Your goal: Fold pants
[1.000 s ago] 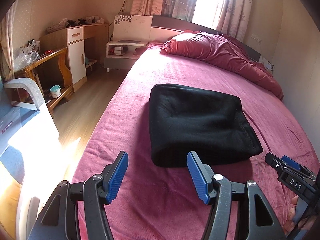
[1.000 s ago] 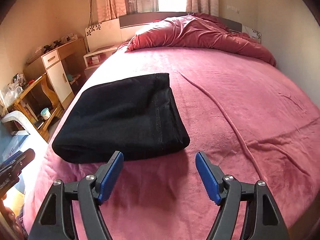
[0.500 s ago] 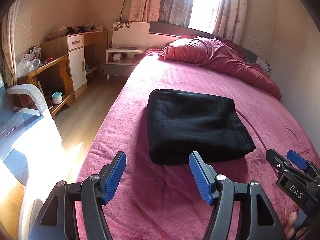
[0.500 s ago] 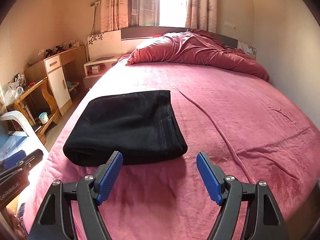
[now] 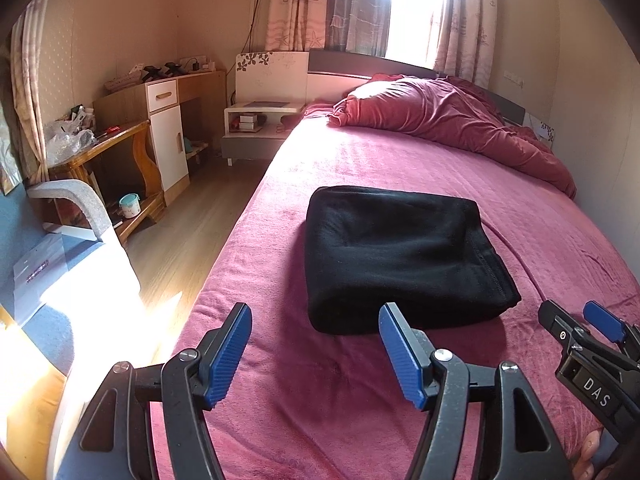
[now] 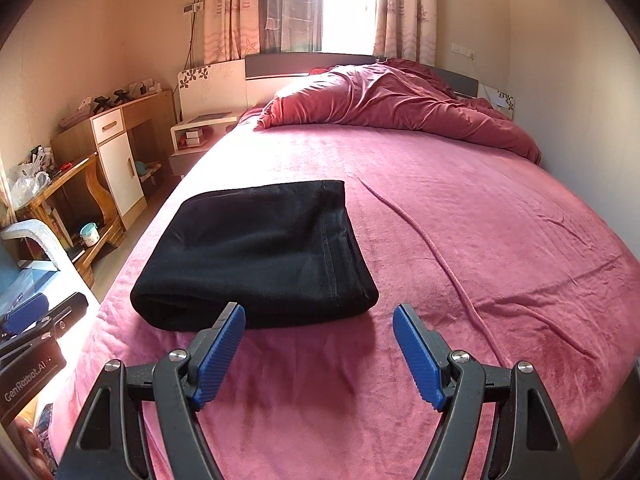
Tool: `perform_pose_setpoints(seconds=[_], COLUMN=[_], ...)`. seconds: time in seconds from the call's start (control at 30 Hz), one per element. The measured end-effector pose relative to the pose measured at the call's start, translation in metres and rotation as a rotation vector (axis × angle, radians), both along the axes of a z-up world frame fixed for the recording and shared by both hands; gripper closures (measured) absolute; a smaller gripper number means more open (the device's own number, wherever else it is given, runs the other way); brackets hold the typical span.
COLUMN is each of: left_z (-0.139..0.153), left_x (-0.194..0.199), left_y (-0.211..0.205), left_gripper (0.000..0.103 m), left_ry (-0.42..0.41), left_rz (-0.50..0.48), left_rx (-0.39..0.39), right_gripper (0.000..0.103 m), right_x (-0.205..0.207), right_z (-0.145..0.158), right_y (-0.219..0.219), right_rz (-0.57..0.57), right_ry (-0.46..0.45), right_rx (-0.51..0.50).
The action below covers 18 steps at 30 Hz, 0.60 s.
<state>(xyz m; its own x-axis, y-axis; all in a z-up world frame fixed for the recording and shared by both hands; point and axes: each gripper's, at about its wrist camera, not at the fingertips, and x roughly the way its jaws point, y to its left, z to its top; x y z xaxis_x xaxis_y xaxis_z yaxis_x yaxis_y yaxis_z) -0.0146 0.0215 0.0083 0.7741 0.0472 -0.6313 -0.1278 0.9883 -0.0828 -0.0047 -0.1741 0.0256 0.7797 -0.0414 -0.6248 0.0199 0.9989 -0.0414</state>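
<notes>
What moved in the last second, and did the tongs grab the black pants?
Both tongs backed away from the folded black pants and lifted a little, so the pants look farther off. The left tongs and right tongs stayed open and grabbed nothing. The pants stayed folded in the same spot on the pink bed, and the rumpled red quilt did not move.

My left claw (image 5: 316,344) hides the pants' (image 5: 400,256) near edge in part. My right claw (image 5: 592,340) is cut off at the corner. The desk (image 6: 108,128) clutter is too small to name. The bed's (image 6: 460,208) foot runs off-frame.
</notes>
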Motion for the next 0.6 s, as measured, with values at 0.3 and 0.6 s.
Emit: perform_pose_setpoints(seconds=[0.3, 0.6], left_z=[-0.0011, -0.0017], left_x=[-0.0004, 0.0003], left_y=[-0.0035, -0.0037], left_gripper=[0.036, 0.036], left_ry=[0.003, 0.007], left_rz=[-0.012, -0.011], left_rx=[0.004, 0.008], right_gripper=[0.026, 0.026], right_x=[-0.0001, 0.0], right_z=[-0.0043, -0.0072], right_y=[-0.0014, -0.0044], right_rz=[-0.004, -0.009], right_ry=[0.01, 0.012], right_rx=[-0.001, -0.004])
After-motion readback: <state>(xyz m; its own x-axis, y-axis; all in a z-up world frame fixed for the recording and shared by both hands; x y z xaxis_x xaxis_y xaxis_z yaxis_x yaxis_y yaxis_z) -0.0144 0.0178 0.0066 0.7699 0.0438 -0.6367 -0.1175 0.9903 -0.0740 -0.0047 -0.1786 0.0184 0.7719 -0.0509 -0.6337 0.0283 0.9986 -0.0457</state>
